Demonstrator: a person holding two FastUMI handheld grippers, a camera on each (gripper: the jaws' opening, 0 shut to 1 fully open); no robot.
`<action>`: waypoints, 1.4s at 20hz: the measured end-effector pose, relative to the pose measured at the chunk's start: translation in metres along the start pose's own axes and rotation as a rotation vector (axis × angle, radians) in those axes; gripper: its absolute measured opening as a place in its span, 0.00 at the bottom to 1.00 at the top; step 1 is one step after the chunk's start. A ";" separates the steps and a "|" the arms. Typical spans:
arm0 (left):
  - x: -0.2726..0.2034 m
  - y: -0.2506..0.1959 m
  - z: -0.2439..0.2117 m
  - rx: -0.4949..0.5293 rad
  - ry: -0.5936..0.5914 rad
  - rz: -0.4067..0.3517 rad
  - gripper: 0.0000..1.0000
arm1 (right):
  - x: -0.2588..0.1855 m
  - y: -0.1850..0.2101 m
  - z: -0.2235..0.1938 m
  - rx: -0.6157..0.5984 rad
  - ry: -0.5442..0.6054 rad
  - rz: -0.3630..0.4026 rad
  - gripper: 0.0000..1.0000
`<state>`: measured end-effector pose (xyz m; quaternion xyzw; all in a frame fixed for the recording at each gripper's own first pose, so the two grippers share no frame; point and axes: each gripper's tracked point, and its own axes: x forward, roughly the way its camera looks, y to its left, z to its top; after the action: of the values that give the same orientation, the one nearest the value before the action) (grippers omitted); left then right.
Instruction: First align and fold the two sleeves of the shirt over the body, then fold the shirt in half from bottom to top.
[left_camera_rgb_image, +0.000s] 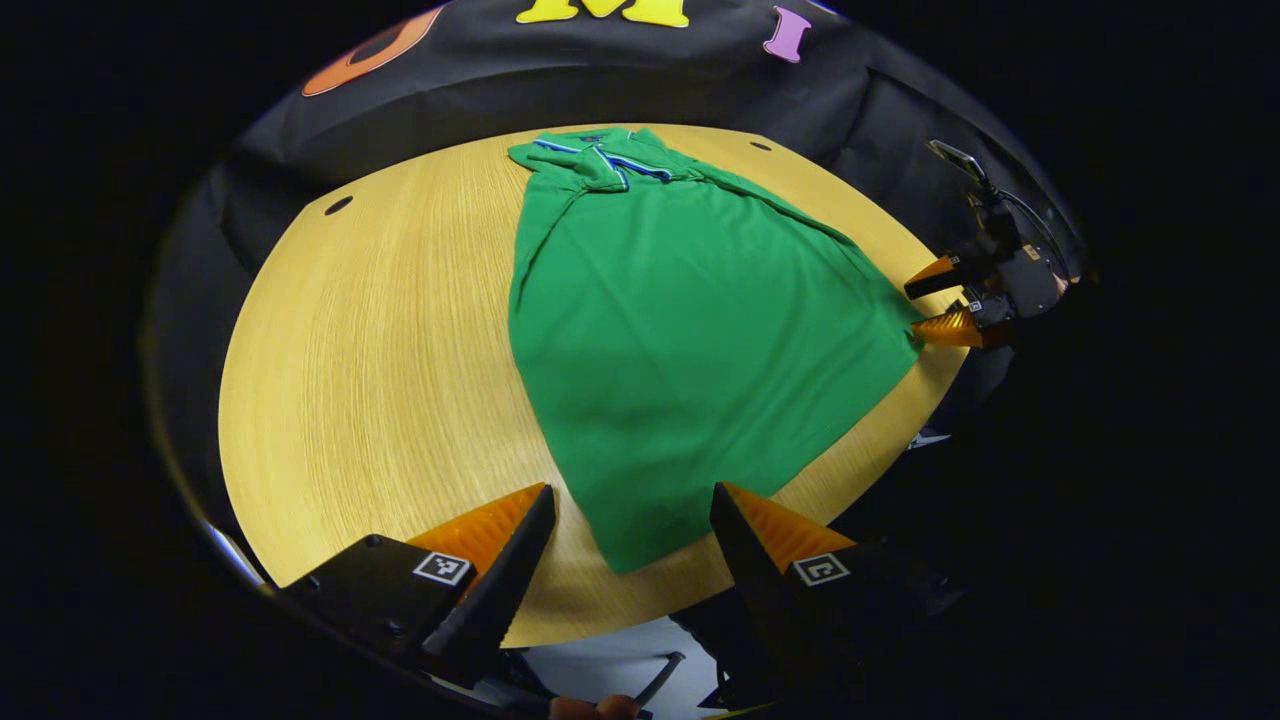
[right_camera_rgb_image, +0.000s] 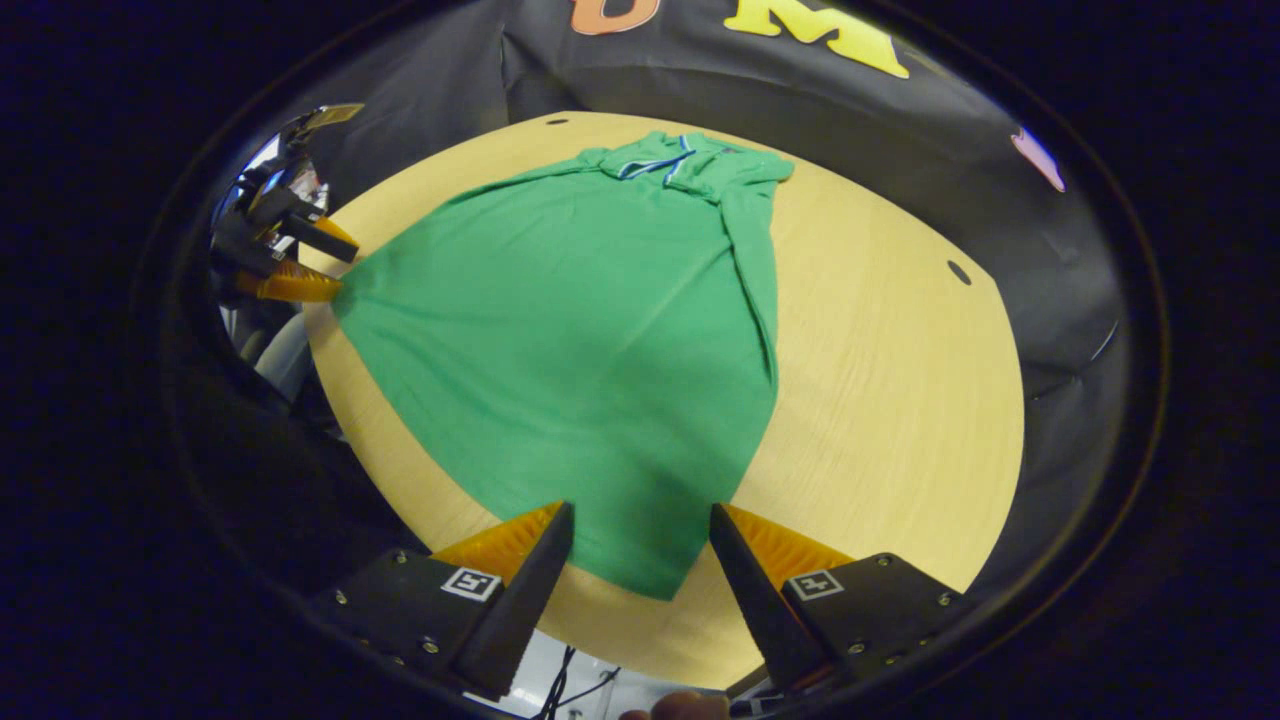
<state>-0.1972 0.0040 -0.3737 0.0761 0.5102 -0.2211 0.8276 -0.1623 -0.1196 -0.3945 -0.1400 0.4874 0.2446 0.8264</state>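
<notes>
Desk: pale wood desk, dark cloth wall behind it.
Shirt: green shirt lies flat on the desk, sleeves folded in over the body, collar at 12 o'clock, hem toward 6 o'clock.
Left gripper: left gripper has its fingers spread open, one hem corner lying between them.
Right gripper: right gripper likewise parted around the other hem corner; neither pair presses the cloth.

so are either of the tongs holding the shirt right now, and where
Nothing is held. Both tongs are open: the left tongs and the right tongs each straddle a bottom corner of the green shirt, with their fingers apart, not pressing it.
</notes>
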 end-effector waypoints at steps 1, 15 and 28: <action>0.004 0.003 -0.002 -0.013 0.007 0.006 1.00 | 0.003 0.001 0.001 0.007 -0.004 0.001 0.90; 0.017 -0.035 0.010 -0.132 -0.020 -0.068 0.08 | 0.007 0.024 0.009 0.131 -0.022 0.092 0.01; -0.017 -0.025 0.071 -0.168 -0.124 -0.117 0.03 | -0.028 0.017 0.074 0.350 -0.137 0.164 0.01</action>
<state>-0.1568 -0.0387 -0.3232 -0.0374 0.4784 -0.2299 0.8467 -0.1286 -0.0782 -0.3340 0.0628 0.4748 0.2317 0.8467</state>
